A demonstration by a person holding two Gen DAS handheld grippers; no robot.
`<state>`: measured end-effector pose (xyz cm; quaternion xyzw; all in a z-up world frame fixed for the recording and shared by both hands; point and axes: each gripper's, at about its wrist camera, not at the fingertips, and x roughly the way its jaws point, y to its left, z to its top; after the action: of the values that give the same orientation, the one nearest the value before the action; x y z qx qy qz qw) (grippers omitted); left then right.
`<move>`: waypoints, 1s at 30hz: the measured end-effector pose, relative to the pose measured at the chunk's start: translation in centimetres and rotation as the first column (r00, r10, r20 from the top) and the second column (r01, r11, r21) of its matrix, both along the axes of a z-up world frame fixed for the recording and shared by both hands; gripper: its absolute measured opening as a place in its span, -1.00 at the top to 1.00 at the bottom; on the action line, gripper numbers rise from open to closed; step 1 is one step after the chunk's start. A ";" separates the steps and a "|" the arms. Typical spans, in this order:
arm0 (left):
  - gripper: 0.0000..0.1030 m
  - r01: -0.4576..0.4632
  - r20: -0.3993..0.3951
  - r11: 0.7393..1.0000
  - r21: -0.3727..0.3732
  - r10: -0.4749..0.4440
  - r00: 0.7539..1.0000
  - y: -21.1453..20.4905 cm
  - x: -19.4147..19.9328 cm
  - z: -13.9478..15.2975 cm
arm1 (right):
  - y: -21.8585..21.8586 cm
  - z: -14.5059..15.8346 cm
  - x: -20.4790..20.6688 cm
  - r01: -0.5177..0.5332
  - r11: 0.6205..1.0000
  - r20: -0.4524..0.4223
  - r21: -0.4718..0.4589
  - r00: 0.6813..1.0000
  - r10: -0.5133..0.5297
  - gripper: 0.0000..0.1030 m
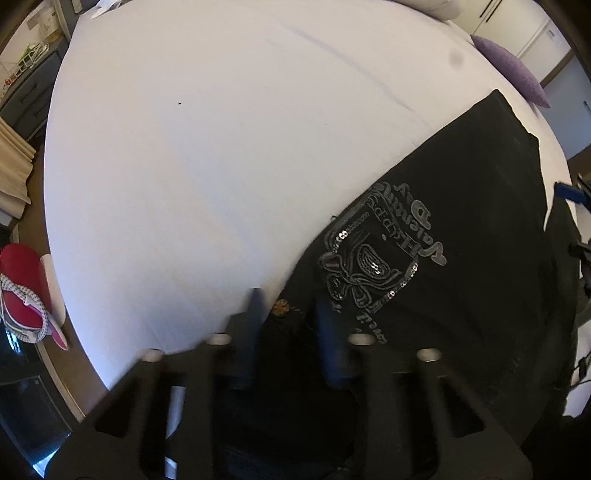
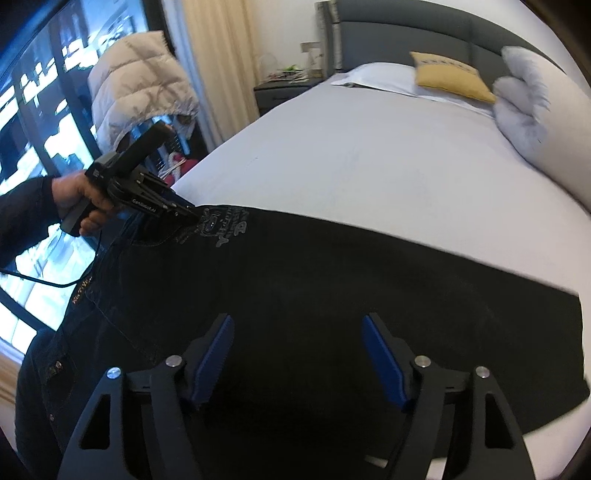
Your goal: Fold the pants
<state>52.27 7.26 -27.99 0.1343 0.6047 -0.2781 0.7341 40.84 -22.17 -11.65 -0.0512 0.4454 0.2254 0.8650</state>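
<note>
Now the left gripper [image 2: 194, 218], in a hand [image 2: 79, 199], pinches the waist edge of the black pants [image 2: 332, 295] lying flat across the near side of the white bed [image 2: 369, 155]; further right, the right gripper [image 2: 297, 354] hovers over the pants, jaws apart, gripping nothing.

On my bed's white sheet [image 2: 388, 155] a yellow cushion [image 2: 448, 75] lies near the grey headboard [image 2: 406, 33]. A puffy pale jacket [image 2: 140, 85] hangs by the window, and red slippers [image 1: 22, 280] sit on the floor.
</note>
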 end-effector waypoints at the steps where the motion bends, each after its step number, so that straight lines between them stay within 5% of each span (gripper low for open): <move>1: 0.78 0.007 0.006 1.000 0.008 -0.007 1.000 -0.1 -0.1 0.0 | 0.3 0.1 0.6 -0.025 1.000 0.000 -0.003 1.000 0.025 -0.39; 10: 0.85 -0.024 0.229 0.998 -0.051 0.035 0.973 0.5 -4.9 3.7 | 3.9 0.7 6.6 -0.230 0.968 -0.023 -0.101 0.973 0.229 -0.23; 20: 0.85 0.015 0.357 0.998 -0.056 0.006 0.934 1.0 -10.7 5.9 | 8.2 -1.4 10.4 -0.449 0.850 -0.135 -0.275 0.893 0.429 -0.08; 22: 0.85 0.012 0.356 0.998 -0.064 0.012 0.935 1.6 -9.8 5.5 | 8.6 -1.8 10.6 -0.463 0.840 -0.161 -0.284 0.886 0.434 0.10; 24: 0.85 0.006 0.350 0.997 -0.073 0.020 0.937 2.0 -9.7 5.5 | 8.6 -2.0 10.8 -0.459 0.842 -0.173 -0.285 0.888 0.426 0.56; 30: 0.85 -0.009 0.345 0.996 -0.090 0.040 0.938 2.3 -9.8 6.1 | 7.9 -1.2 9.7 -0.402 0.895 -0.174 -0.194 0.912 0.372 0.86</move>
<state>42.44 9.57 -21.86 0.1413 0.4549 -0.2670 0.8377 50.54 -14.24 -12.80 -0.2217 0.5054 0.3441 0.7596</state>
